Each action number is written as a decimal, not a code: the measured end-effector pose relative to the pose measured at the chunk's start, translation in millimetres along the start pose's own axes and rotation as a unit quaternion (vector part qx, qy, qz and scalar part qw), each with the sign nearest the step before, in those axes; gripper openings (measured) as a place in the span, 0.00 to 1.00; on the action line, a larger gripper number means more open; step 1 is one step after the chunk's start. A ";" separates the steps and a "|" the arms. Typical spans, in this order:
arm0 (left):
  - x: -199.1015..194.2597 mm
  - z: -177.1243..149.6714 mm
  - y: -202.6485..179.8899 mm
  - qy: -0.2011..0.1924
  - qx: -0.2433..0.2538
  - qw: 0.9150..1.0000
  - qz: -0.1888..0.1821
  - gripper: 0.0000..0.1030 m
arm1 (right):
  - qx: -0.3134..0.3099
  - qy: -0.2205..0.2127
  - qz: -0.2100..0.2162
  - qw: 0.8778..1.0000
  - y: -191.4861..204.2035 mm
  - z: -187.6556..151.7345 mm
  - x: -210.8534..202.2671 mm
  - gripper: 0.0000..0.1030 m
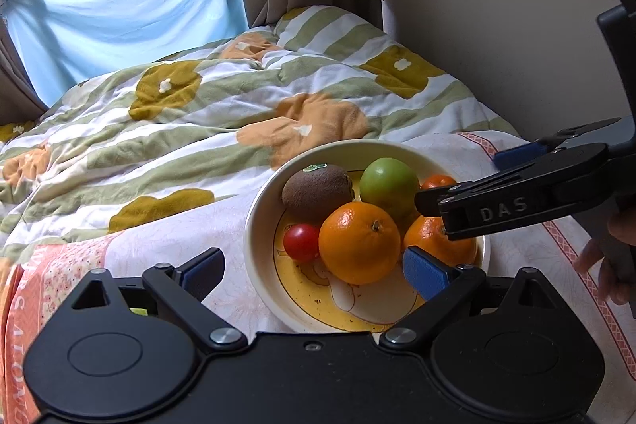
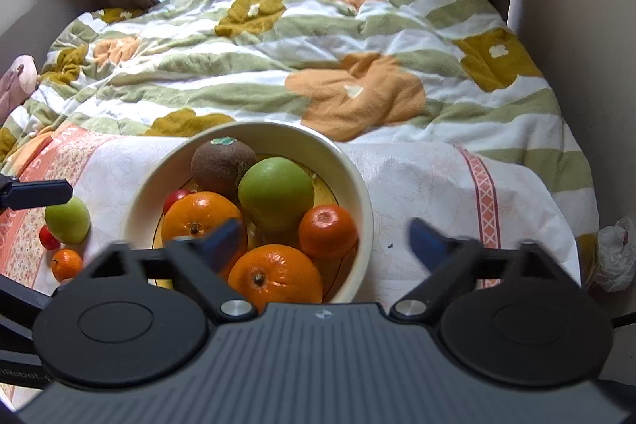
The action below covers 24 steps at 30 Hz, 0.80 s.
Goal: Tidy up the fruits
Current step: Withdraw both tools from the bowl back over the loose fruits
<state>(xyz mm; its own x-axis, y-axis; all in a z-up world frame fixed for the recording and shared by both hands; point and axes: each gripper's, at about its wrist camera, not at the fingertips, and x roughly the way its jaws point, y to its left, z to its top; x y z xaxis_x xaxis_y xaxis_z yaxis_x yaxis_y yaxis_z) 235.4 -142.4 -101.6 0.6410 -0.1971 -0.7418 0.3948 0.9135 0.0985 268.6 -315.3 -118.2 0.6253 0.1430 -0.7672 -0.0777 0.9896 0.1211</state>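
A cream bowl (image 1: 254, 225) (image 2: 363, 209) stands on the bed. It holds a kiwi (image 1: 318, 189), a green apple (image 1: 389, 181), a cherry tomato (image 1: 301, 242), two oranges (image 1: 357, 243) and a small mandarin (image 2: 328, 231). My left gripper (image 1: 314, 275) is open at the bowl's near rim, nothing between its fingers. My right gripper (image 2: 326, 243) is open above the bowl's right half and holds nothing; in the left wrist view it reaches in from the right (image 1: 461, 179). Beside the bowl lie a second green apple (image 2: 67, 221), a red tomato (image 2: 48, 237) and a small orange (image 2: 65, 263).
The bowl rests on a pale floral sheet (image 2: 417, 185) with a rumpled green-and-orange flowered quilt (image 2: 318, 66) behind it. A wall runs along the right of the bed, with curtains and a blue cloth at the head. A white plastic bag (image 2: 614, 253) hangs at the bed's right edge.
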 end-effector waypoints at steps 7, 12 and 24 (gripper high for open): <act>-11.3 -2.2 -3.1 -0.004 -0.007 1.000 0.012 0.96 | 0.003 -0.022 -0.008 1.000 -3.0 -2.3 -19.0 1.00; -29.2 -0.5 -5.8 -0.023 -0.012 1.000 0.017 0.96 | 0.002 -0.034 -0.010 0.999 -4.0 -2.3 -37.7 1.00; -101.3 -13.8 -7.5 -0.073 -0.029 0.996 0.042 0.96 | 0.002 -0.049 -0.009 0.999 1.1 -2.9 -89.8 1.00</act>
<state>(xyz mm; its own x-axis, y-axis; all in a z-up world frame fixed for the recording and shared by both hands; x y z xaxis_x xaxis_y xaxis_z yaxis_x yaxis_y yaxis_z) 158.3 -124.4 -36.3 0.7603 -0.1653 -0.6282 0.3000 0.9471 0.1139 210.2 -327.0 -51.0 0.6994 0.1230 -0.7041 -0.0634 0.9919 0.1103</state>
